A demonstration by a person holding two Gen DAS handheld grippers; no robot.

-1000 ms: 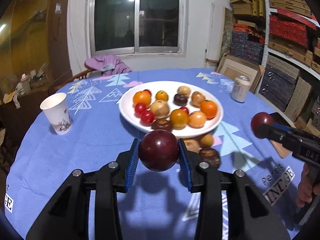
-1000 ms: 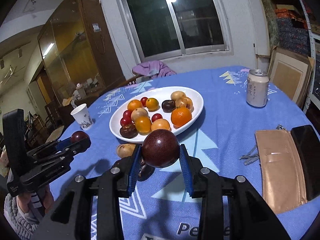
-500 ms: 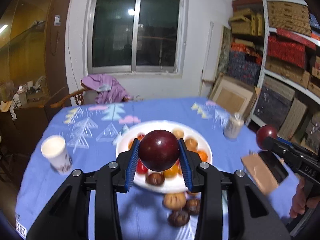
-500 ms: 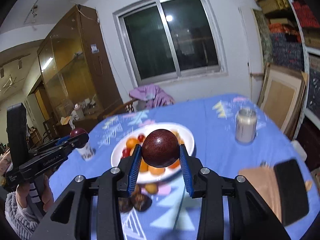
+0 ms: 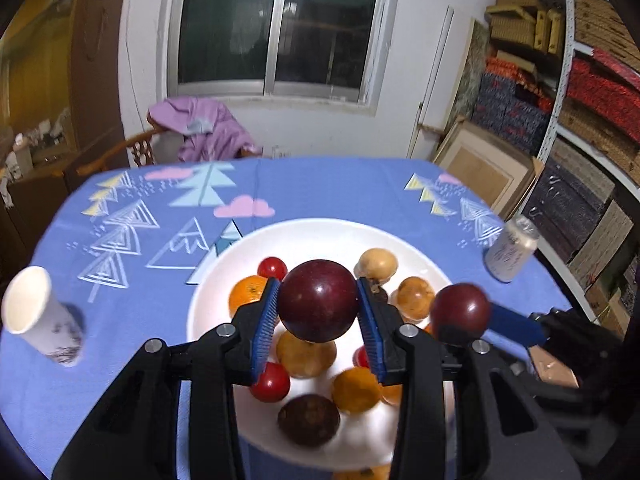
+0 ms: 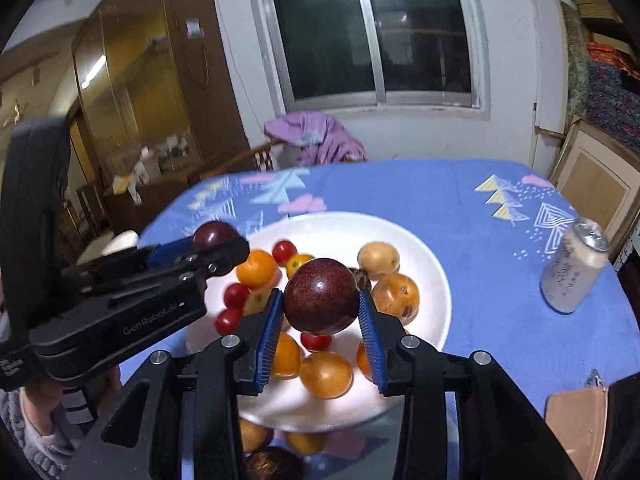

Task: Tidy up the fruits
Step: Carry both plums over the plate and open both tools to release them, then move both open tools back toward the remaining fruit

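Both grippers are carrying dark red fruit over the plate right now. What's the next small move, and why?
Probably lower the left gripper toward the bare far side of the white plate and release there. Its dark red fruit hangs clamped above the piled fruit, and the right gripper hovers alongside, shut on its own speckled fruit, so setting them down one at a time seems safer.

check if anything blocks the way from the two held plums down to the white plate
Nothing stands between. The left claw holds a dark plum and the right claw another right above the white plate. Only the fruits crowding the plate sit below; its far half is bare.
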